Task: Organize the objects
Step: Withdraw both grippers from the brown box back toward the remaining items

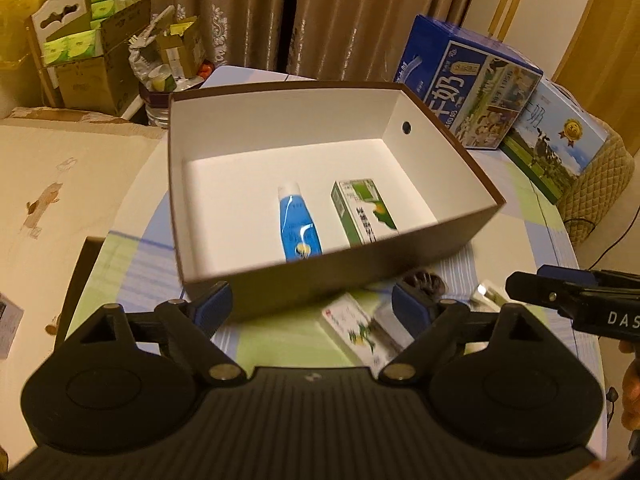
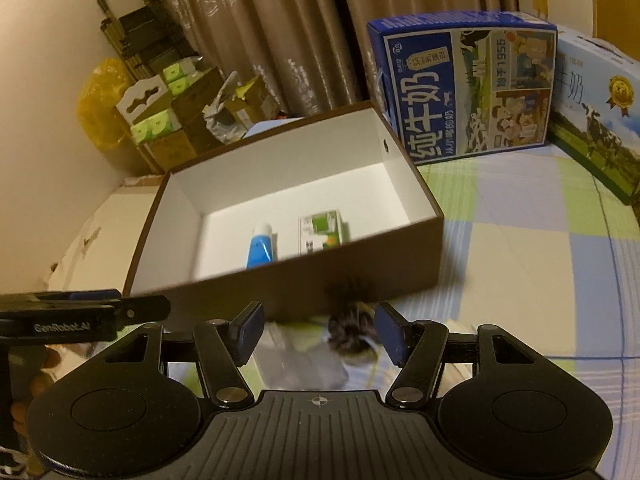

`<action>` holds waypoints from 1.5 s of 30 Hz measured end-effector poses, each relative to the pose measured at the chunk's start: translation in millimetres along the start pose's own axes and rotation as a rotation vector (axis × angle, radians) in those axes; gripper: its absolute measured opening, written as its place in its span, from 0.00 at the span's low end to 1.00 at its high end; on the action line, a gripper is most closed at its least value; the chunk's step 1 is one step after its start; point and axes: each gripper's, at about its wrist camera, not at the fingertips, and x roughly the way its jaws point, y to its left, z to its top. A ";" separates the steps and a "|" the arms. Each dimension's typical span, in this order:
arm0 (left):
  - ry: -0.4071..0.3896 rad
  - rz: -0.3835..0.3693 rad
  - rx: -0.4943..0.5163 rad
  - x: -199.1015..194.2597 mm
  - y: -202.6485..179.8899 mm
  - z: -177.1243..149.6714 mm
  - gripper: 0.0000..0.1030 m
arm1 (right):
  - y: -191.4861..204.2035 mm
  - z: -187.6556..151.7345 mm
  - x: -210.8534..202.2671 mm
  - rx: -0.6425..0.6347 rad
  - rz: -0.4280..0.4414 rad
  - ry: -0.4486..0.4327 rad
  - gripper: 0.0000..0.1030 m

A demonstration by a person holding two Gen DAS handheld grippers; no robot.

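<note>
Two things already lie in our brown box (image 1: 320, 276): a blue tube (image 1: 299, 222) and a green carton (image 1: 362, 210), side by side on its white floor. We hold both tools spread wide and empty, the left tool (image 1: 312, 304) and the right tool (image 2: 316, 334) low before the box's near wall. On the checked tabletop (image 2: 520, 256) in front lie a dark furry thing (image 2: 352, 330) and a blurred white packet (image 1: 356, 330).

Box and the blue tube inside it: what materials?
Box: looks like paperboard, matte brown outside, plain white inside, with thin walls and crisp folded corners. Blue tube: likely soft plastic, glossy, since light glints off its body; white cap looks like plastic too.
</note>
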 end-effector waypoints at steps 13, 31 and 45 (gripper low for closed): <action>-0.005 0.033 -0.005 -46.8 -39.7 -57.9 0.83 | -0.8 -46.1 -54.7 -0.091 0.024 -0.017 0.57; 0.029 0.032 0.029 -53.1 -66.2 -99.0 0.83 | -39.5 -92.0 -83.4 -0.056 0.001 0.031 0.57; 0.043 -0.005 0.069 -38.4 -77.6 -103.7 0.83 | -67.0 -108.5 -86.8 -0.006 -0.050 0.061 0.57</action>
